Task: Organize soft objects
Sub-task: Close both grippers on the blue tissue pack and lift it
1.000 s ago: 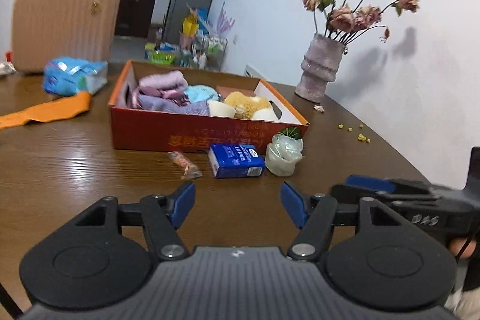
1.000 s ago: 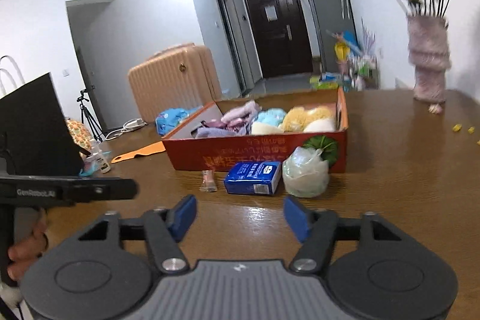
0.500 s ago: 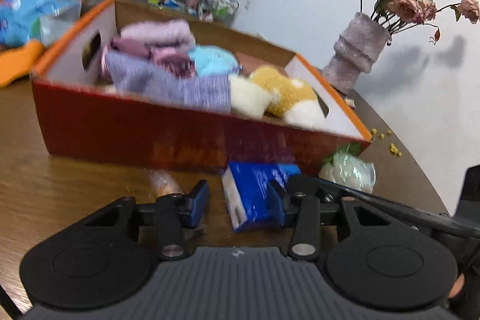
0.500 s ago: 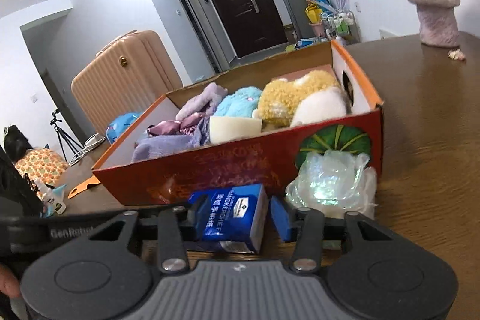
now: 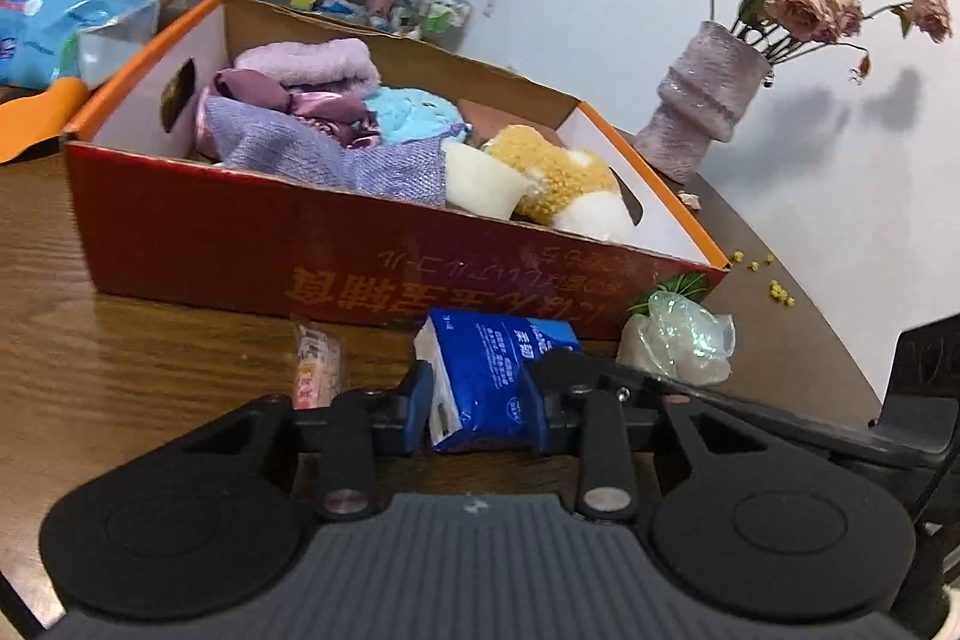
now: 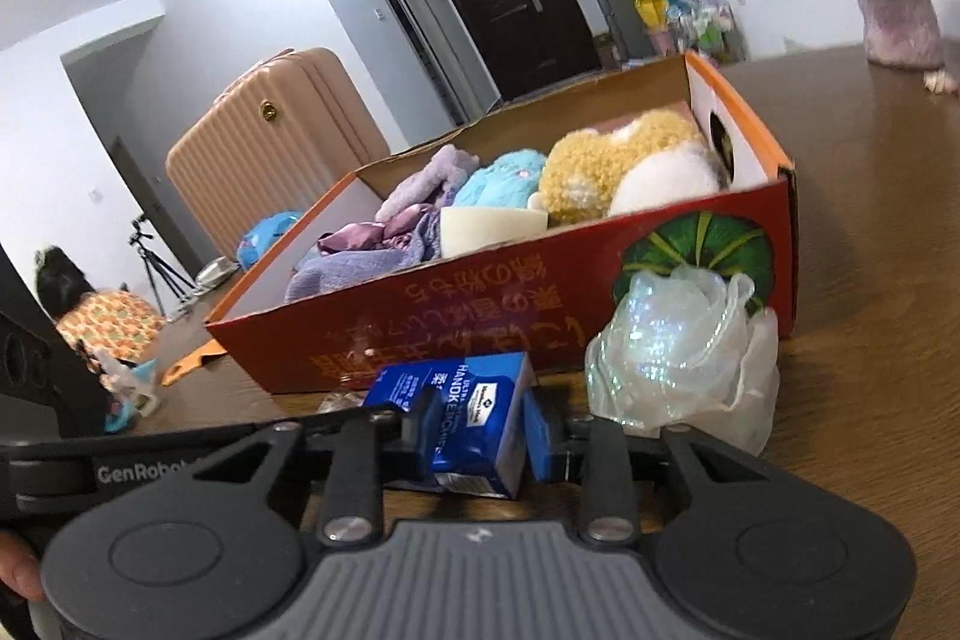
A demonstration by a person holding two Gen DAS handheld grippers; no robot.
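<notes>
While the tissue pack [image 5: 498, 376] lies on the table [image 5: 120, 340] just in front of the red box [image 5: 300, 250], the left wrist view shows the left gripper [image 5: 480, 415] straddling its near end, jaws closing, pads at both sides. The pack's long axis runs toward one o'clock, to the box.

In the right wrist view the right gripper [image 6: 480, 430] brackets the same pack [image 6: 480, 421], jaws closing on its short end, a plastic bag [image 6: 684, 358] at two o'clock. Both hands look equally near; lifting over the box wall probably follows.
</notes>
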